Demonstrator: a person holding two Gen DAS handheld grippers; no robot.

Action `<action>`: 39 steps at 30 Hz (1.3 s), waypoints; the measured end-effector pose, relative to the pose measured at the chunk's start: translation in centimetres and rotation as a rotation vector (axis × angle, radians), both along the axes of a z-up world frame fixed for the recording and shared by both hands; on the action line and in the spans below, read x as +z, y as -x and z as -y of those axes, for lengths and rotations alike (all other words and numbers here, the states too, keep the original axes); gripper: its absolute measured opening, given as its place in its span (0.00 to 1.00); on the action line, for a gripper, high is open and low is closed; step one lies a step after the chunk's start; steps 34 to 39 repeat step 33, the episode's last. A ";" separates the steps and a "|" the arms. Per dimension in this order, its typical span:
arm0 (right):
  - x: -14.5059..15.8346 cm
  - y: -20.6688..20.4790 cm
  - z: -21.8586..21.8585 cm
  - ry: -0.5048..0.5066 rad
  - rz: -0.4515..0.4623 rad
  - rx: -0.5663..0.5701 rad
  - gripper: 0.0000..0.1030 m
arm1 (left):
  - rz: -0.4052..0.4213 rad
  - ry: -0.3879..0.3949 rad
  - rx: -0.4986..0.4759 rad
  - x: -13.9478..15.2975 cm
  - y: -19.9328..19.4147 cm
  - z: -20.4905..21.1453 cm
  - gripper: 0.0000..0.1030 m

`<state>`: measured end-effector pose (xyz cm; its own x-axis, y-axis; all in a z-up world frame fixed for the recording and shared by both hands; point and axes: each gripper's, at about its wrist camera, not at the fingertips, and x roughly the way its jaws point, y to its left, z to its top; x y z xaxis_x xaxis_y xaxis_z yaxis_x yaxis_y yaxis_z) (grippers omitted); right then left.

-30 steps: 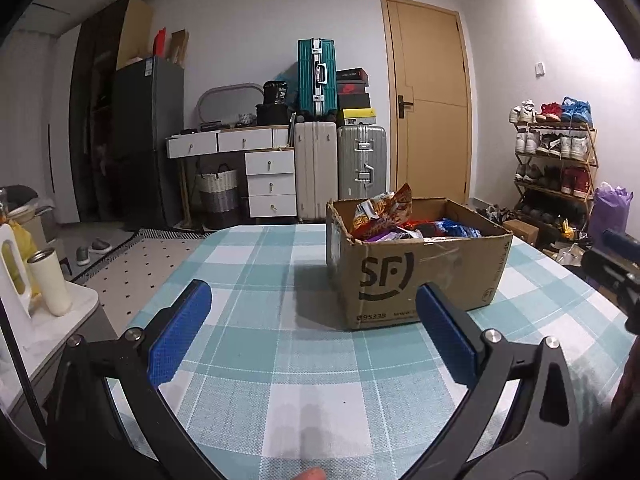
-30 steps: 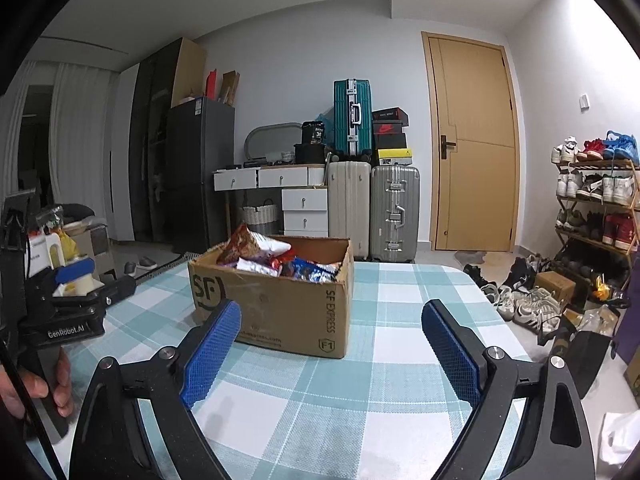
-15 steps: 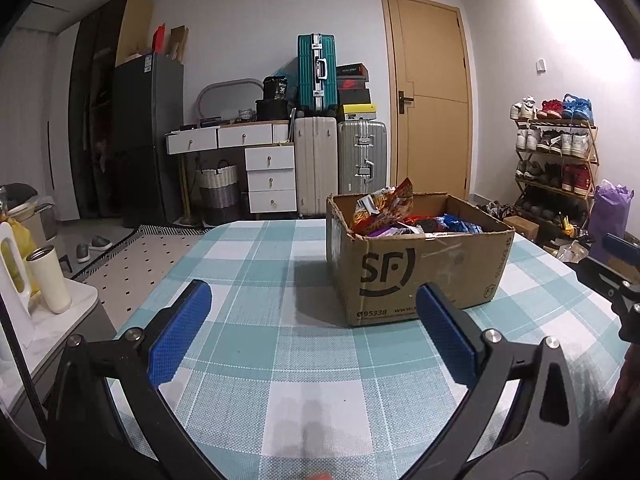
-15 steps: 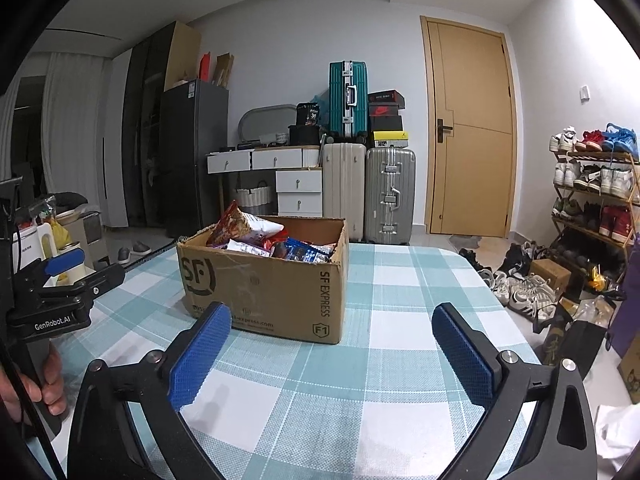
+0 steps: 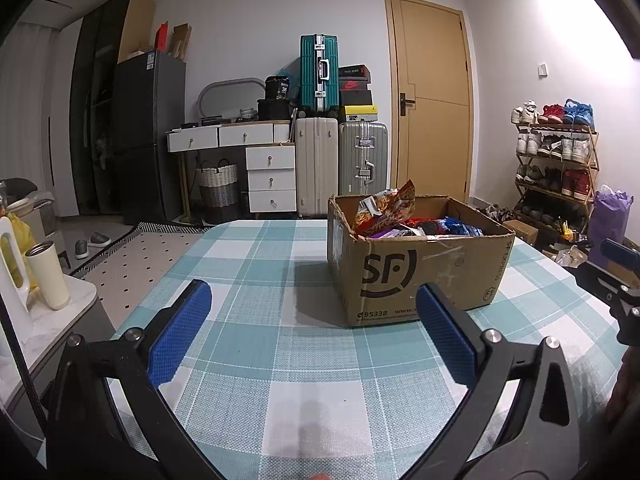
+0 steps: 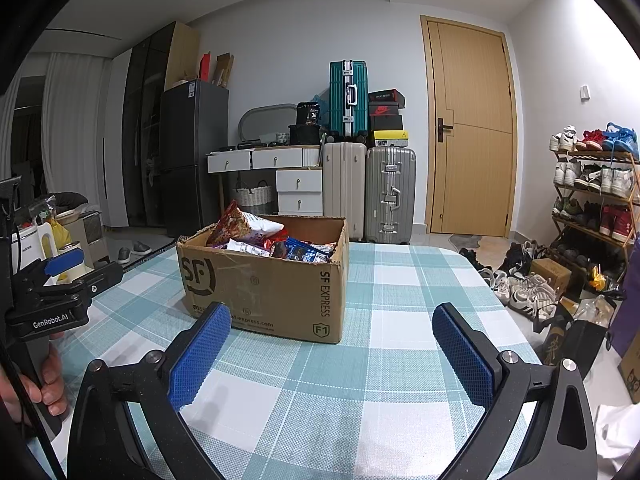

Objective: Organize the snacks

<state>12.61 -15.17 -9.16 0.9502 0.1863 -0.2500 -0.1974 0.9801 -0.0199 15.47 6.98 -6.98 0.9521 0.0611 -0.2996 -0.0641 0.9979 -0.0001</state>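
We hold both grippers, left gripper (image 5: 310, 316) and right gripper (image 6: 332, 344), fingers spread wide and empty, near the snack-filled cardboard box (image 5: 420, 272) on the counter (image 5: 280, 360), likely ready to reach in.

A lived-in home, the entry end of a living and dining room.

At the far wall stand a wooden door (image 5: 430, 100), stacked suitcases (image 5: 320, 74), shoeboxes, a white drawer desk (image 5: 248, 148) and a dark fridge (image 5: 146, 136). On the right an open shoe rack (image 5: 556, 160) is crowded with sneakers, more shoes lying on the floor beneath. Nearer, a counter under a teal checked cloth (image 5: 256, 332) carries a cardboard box of snacks (image 5: 416, 268).
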 end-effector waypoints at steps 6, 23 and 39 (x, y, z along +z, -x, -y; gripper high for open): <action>0.0 0.0 0.0 0.000 0.000 0.000 1.00 | 0.000 -0.001 -0.003 0.0 0.0 0.0 0.99; -0.1 -0.2 0.0 -0.001 0.000 0.000 1.00 | 0.002 -0.005 -0.016 0.3 0.9 0.3 0.99; 0.0 0.0 0.0 -0.001 -0.001 0.000 1.00 | 0.000 -0.010 0.003 0.3 0.9 0.2 0.99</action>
